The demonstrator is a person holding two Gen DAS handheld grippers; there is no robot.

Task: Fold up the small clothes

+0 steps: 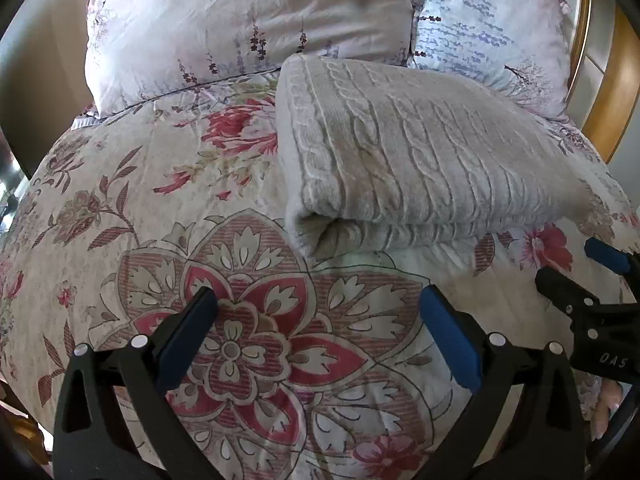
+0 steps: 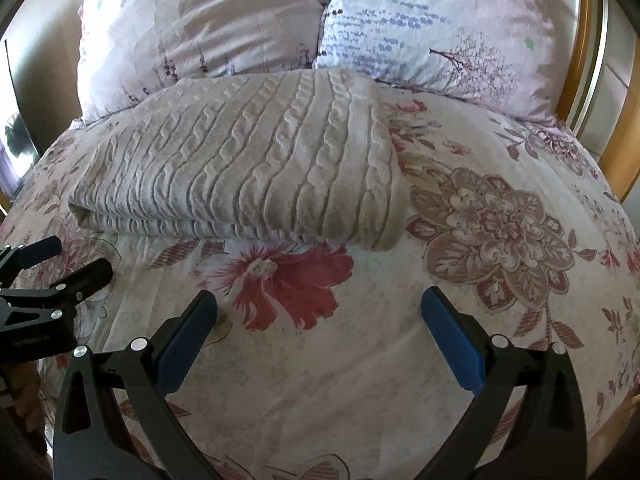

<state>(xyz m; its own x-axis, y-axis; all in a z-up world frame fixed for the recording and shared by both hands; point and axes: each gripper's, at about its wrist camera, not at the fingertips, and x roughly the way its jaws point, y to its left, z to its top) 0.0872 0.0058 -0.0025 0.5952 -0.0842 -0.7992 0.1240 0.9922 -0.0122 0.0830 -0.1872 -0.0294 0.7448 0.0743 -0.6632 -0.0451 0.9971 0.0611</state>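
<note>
A cream cable-knit sweater point(image 1: 400, 152) lies folded into a thick rectangle on the flowered bedspread point(image 1: 200, 208), its folded edge facing me. In the right wrist view the same sweater point(image 2: 248, 172) sits ahead and to the left. My left gripper point(image 1: 320, 308) is open over the bedspread, short of the sweater's near left corner, nothing between its blue-padded fingers. My right gripper point(image 2: 320, 308) is open too, hovering above the spread in front of the sweater's near right corner. Each gripper shows at the edge of the other's view: the right gripper point(image 1: 584, 276), the left gripper point(image 2: 68, 264).
Two pillows lean at the head of the bed, a pink flowered pillow point(image 1: 240, 20) on the left and a lavender-print pillow point(image 1: 488, 28) on the right. A wooden headboard point(image 1: 608, 92) curves behind them. Bare bedspread point(image 2: 500, 220) spreads to the sweater's right.
</note>
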